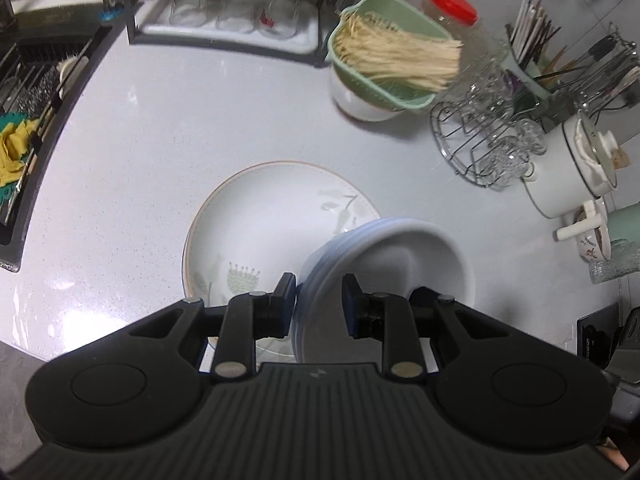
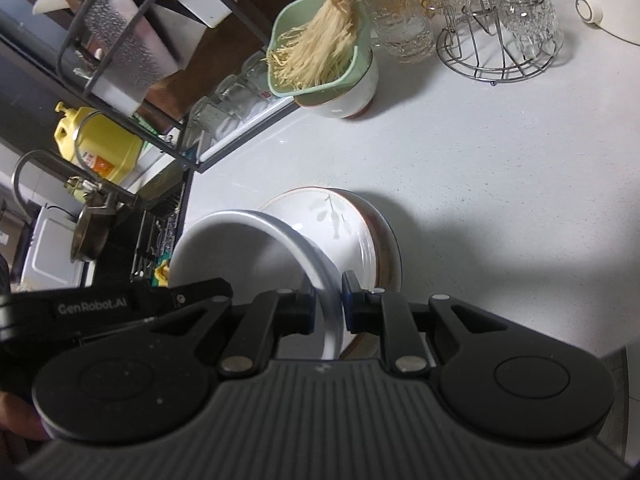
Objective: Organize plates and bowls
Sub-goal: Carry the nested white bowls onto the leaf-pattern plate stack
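Countertop (image 1: pixel 160 128): pale grey speckled stone, smooth and glossy, curving toward a dark sink edge.
White bowl (image 1: pixel 400 264): plain glazed ceramic, round, with a stepped rim; tilted on its side above the counter, overlapping the near right edge of the plate.
Left gripper (image 1: pixel 318 300): black plastic with blue pads, jaws part-closed with one finger outside and one inside the bowl's rim, pinching its wall.
Right gripper (image 2: pixel 327 308): same build, jaws narrowed onto the opposite rim of the same bowl, gripping it.
Floral plate (image 1: pixel 272 216): wide, shallow, white, with a thin brown rim line and faint leaf and flower motifs; lies flat mid-counter, partly beneath the bowl.
Green strainer (image 1: pixel 384 52): pale green plastic, squarish, holding a bundle of straw-coloured bristles; nested in a white bowl behind the plate.
Wire rack (image 1: pixel 480 148): round chrome stand carrying upturned cut-glass cups, to the right.
White pot (image 1: pixel 568 176): enamel, lidded, dark rim line, beside the rack.
Tumblers (image 1: pixel 236 4): clear glass, upside down on a white tray at the back.
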The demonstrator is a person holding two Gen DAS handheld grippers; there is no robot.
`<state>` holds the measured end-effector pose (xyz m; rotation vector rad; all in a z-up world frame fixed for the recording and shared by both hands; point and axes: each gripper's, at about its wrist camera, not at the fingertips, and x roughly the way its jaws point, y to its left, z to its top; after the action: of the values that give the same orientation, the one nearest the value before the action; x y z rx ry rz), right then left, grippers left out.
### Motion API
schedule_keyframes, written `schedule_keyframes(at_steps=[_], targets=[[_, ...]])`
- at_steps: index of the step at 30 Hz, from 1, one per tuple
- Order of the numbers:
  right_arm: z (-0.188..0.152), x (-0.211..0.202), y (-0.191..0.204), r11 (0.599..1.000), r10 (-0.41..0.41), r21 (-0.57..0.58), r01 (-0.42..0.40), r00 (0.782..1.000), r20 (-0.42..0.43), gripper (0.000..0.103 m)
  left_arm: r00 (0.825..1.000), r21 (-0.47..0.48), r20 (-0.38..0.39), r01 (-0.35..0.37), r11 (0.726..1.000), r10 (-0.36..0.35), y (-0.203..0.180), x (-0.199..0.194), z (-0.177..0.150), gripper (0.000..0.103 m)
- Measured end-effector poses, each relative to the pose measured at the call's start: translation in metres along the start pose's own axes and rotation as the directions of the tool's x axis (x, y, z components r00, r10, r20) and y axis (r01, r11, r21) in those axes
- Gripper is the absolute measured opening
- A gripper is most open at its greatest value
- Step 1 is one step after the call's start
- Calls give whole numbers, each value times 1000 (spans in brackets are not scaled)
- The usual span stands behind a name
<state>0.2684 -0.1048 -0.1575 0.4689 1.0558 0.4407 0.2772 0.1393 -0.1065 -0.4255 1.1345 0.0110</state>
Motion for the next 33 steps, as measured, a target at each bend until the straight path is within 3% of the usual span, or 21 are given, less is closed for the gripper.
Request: schedule_keyframes(at_steps=[16,21,24,26,28,29,33], targets=[[12,34,17,992,-118,-41,119,992,43,20,996,102,-90,30,994,-20,15,56,36,29],[12,38,22,986,-138,-85,142,989,52,20,997,144,-78,-13,990,24,15,57,37,31],[13,36,27,981,-157,-107,164,985,64,20,998,147,-48,-41,988,48,17,48,39,40],[14,33,29,979,-160,-113,168,984,74,23,998,155,-21,-62,986,66,17,39,40,41],[14,28,30,979,-157,-116,167,984,88,44,998,149,0,-59,987,59,18,29,40,41],[14,25,31,979,-156,-118,167,983,100,48,998,144,9,-57,988,56,19,24,40,41],[14,10,35,978,-143,-132,160,981,133,49,998,135,52,-49,990,43,17,4,37,41]])
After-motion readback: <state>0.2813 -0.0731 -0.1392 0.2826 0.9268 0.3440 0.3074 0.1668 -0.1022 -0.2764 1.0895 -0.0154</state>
